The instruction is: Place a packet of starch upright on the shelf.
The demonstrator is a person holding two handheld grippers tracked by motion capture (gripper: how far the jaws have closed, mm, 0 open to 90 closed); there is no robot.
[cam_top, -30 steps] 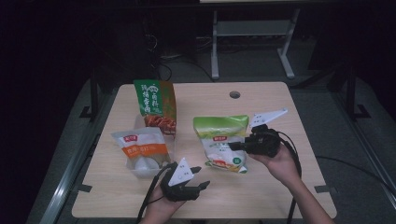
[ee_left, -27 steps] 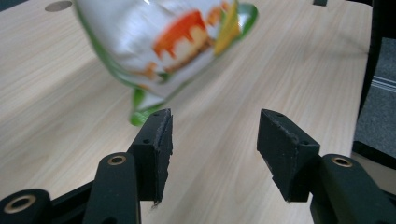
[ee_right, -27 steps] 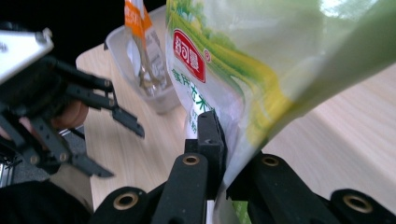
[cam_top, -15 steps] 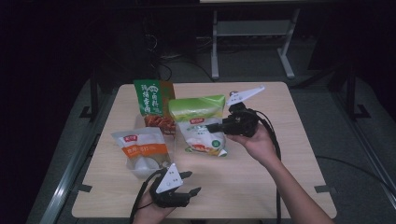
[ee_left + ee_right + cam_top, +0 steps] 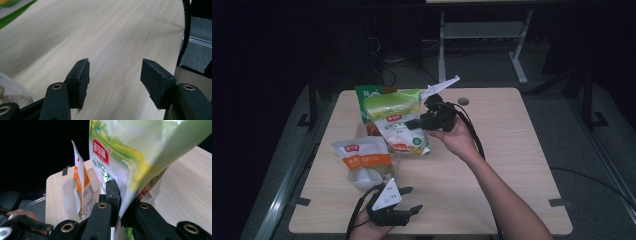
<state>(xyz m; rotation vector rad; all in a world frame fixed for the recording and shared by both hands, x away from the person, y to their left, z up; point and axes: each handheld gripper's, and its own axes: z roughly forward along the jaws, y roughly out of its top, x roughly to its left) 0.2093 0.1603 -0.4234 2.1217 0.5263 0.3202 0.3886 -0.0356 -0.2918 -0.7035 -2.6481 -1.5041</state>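
The light-green glossy snack pouch with the red logo [image 5: 398, 122] has travelled up and across the tabletop [image 5: 512, 150] since a second ago, from the right-hand middle toward the far left, and now it hangs lifted in front of the tall dark-green standing bag [image 5: 367, 95]. The right gripper [image 5: 419, 122] carries it, jaws clamped tight on the pouch's side edge. The pouch lies to the left of those jaws in the high view, long axis running roughly upright and tilted, so the right hand is plainly the one in charge of where it lands. Down at the near edge the left gripper [image 5: 409, 200] waits, its jaws having just been opening, nothing between them. The left gripper view confirms bare pale wood between the parted pads [image 5: 81, 75]. The right gripper view gives the pinch itself up close, plus the orange-and-white clear-bottomed pouch [image 5: 80, 187] beyond, edge-on.
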